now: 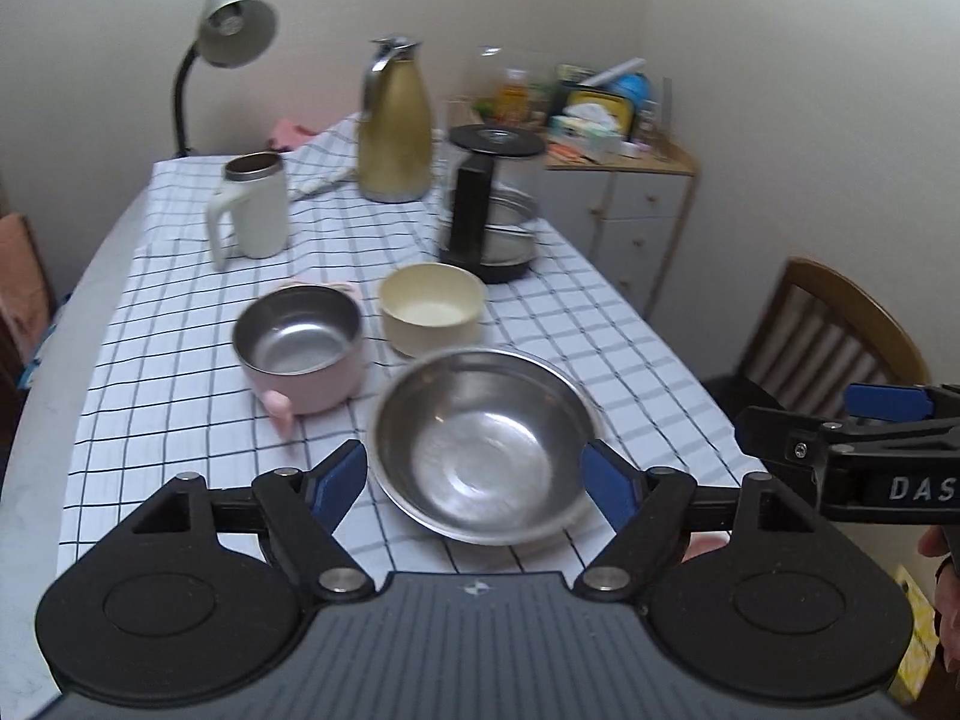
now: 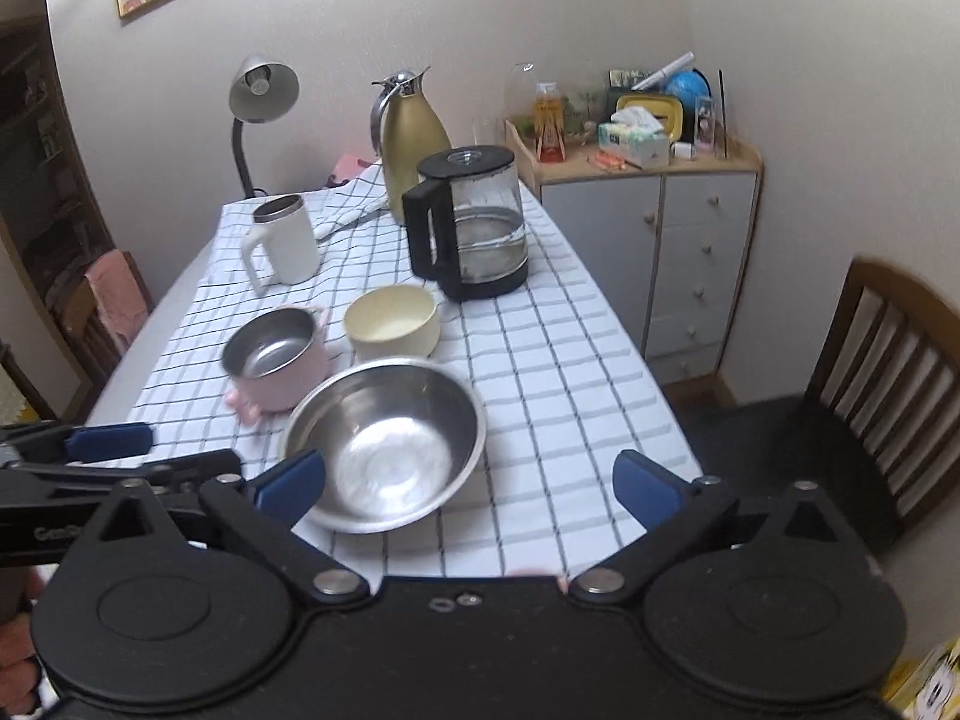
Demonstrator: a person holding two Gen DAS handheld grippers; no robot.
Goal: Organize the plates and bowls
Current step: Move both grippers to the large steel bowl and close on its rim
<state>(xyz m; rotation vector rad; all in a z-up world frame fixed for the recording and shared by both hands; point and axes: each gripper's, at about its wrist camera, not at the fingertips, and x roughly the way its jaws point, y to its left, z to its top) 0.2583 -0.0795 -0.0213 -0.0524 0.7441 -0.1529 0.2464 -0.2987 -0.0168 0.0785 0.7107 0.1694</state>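
Note:
A wide steel bowl [image 1: 480, 444] [image 2: 384, 438] sits near the front edge of the checked tablecloth, seemingly on a pale plate [image 1: 543, 540] whose rim barely shows. Behind it stand a pink bowl with a steel lining [image 1: 300, 342] [image 2: 273, 357] and a cream bowl [image 1: 432, 312] [image 2: 393, 324]. My left gripper [image 1: 474, 477] hovers open above the near side of the steel bowl, its pads clear of the rim. My right gripper [image 2: 468, 480] is wide open over the bowl's right side and holds nothing. Each gripper's blue fingers [image 1: 888, 401] [image 2: 111, 443] show at the edge of the other's view.
Farther back on the table [image 1: 78, 324] stand a white mug [image 1: 252, 210], a gold thermos jug [image 1: 396, 126], a glass kettle [image 2: 474, 228] and a desk lamp [image 1: 234, 30]. A cluttered cabinet [image 2: 660, 228] and a wooden chair [image 2: 888, 372] are to the right.

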